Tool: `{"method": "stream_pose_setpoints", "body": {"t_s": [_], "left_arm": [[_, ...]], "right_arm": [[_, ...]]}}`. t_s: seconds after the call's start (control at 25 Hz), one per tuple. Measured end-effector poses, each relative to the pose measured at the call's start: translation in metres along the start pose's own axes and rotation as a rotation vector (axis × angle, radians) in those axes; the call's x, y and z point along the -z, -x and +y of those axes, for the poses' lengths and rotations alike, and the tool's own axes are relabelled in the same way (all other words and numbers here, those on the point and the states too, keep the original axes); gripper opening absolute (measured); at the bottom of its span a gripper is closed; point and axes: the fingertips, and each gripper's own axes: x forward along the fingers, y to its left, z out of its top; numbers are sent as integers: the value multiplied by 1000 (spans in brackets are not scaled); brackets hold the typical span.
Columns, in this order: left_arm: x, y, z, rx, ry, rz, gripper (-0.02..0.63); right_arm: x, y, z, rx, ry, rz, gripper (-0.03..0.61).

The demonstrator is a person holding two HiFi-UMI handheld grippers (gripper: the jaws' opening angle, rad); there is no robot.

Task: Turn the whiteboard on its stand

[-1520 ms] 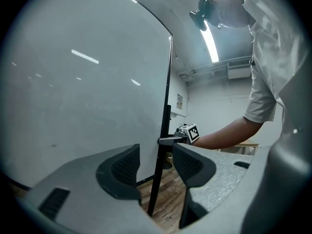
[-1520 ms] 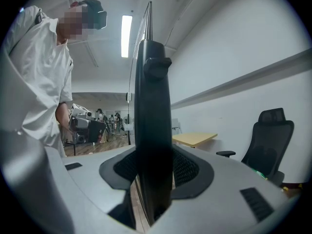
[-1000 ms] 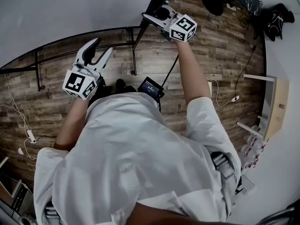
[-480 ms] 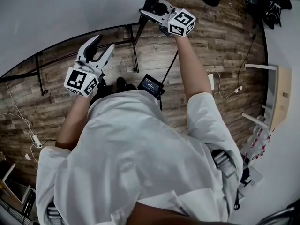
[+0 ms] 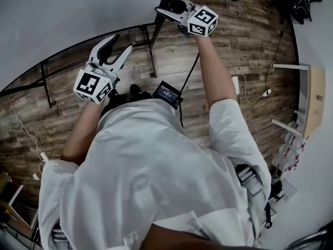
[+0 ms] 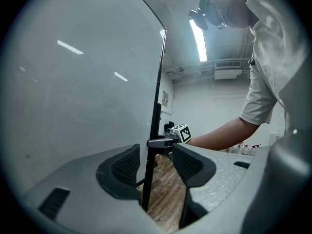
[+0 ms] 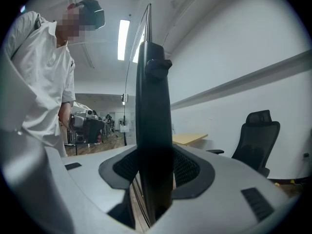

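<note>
The whiteboard [image 5: 67, 14] fills the top left of the head view, standing on a black stand with floor bars [image 5: 152, 61]. My left gripper [image 5: 118, 46] is at the board's lower edge. In the left gripper view the thin black frame edge [image 6: 155, 126] runs between the pads [image 6: 127, 165], which stand apart from it, so my left gripper [image 6: 155, 162] is open. My right gripper [image 5: 169, 9] reaches to the board's side. There my right gripper [image 7: 155, 167] is shut on the black side post [image 7: 152, 106], which fills the gap between the pads.
A small device [image 5: 167, 94] hangs at the person's waist. Cables [image 5: 250, 95] lie on the wood floor, with a shelf unit [image 5: 307, 103] at the right and dark bags [image 5: 302, 4] at the top right. An office chair [image 7: 256, 135] stands behind the post.
My left gripper has moved up and to the right along the board's lower edge. The right gripper has shifted slightly, still on the post.
</note>
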Motion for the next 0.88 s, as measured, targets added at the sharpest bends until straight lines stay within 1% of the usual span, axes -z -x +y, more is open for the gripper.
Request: {"method": "stream_pose_setpoints", "body": {"t_s": [0.24,0.44,0.88], "left_arm": [[4,-17,-12,34,11,8,192],[7,-32,-29,70,5,18,192],[10,-44,-45,102,4,22,192]], "right_arm": [[4,13,-7,11,-6,1,188],[6,29,-13,30,-12,-4,191],[8,49,-16,52,-23,4,195]]}}
